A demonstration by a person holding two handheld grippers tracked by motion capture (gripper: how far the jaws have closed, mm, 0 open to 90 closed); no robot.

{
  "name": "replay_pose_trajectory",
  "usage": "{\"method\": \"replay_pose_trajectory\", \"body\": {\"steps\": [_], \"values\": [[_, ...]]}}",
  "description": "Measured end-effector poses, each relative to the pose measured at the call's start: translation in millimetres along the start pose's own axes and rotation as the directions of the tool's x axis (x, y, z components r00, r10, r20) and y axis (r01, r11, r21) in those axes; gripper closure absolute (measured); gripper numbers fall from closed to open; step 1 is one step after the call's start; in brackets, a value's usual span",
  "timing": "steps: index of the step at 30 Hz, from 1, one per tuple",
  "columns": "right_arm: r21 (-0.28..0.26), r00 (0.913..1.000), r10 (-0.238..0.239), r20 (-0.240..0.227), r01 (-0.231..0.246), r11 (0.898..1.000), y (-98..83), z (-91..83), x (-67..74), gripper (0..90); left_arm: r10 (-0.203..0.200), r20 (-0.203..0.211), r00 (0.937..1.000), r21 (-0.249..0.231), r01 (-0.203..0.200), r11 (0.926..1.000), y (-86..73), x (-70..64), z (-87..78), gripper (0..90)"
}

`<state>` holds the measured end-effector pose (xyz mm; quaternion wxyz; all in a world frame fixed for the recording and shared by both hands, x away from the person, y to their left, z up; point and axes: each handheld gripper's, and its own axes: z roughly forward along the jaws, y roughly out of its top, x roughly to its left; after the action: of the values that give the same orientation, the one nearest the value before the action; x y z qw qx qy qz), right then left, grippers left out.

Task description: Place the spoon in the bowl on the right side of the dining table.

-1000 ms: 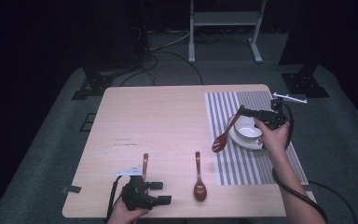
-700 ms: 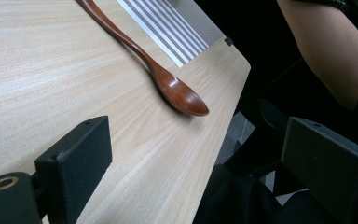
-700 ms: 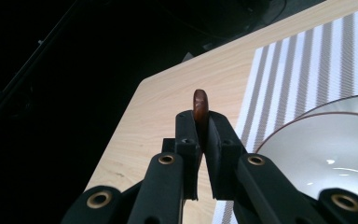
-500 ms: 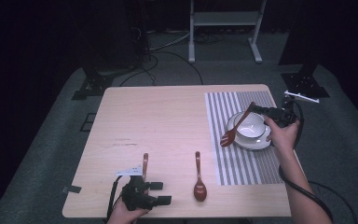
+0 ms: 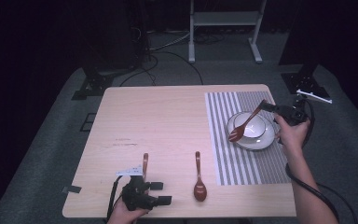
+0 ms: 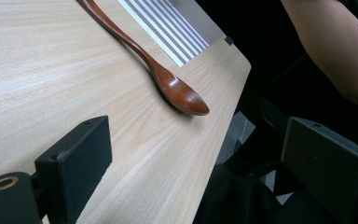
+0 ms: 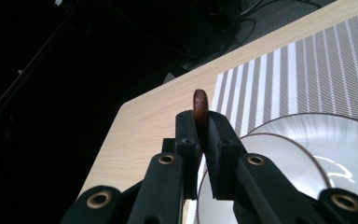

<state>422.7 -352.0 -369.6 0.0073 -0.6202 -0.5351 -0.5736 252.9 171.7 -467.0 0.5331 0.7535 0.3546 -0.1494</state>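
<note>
My right gripper point(image 5: 271, 108) is shut on the handle of a brown wooden spoon point(image 5: 244, 123). The spoon slants down to the left, its bowl end over the left rim of a white bowl point(image 5: 261, 127) on a white plate point(image 5: 265, 142). In the right gripper view both jaws pinch the spoon handle point(image 7: 200, 106), with the white bowl point(image 7: 307, 158) just beyond. My left gripper point(image 5: 161, 193) rests open at the table's near left edge and points right. Between its jaws there is nothing, and a second wooden spoon point(image 6: 168, 81) lies ahead on the table.
The second spoon point(image 5: 199, 179) lies near the front edge, left of the striped placemat point(image 5: 233, 163). A third spoon point(image 5: 145, 162) lies by the left gripper, partly hidden under it. The wooden table point(image 5: 158, 121) is bare at the back left. A forearm point(image 6: 331, 42) crosses behind.
My right gripper has carried the spoon to the right, from over the placemat to over the bowl's left side. The left gripper has stayed put.
</note>
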Motion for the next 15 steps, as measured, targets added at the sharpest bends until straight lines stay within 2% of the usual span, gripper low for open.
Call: {"method": "replay_pose_trajectory", "body": {"steps": [7,15], "values": [[-0.022,0.9996,-0.003,0.027,0.004,1.000,3.9,-4.0,-4.4,83.7,0.001,0.000,1.0000,-0.001,-0.001,1.0000,0.0,0.0,-0.4,7.1],[-0.050,0.9989,0.022,0.042,-0.020,0.999,6.6,-7.2,-11.7,83.7,0.000,0.000,1.0000,-0.002,0.000,1.0000,0.3,-0.2,-0.6,7.1]]}}
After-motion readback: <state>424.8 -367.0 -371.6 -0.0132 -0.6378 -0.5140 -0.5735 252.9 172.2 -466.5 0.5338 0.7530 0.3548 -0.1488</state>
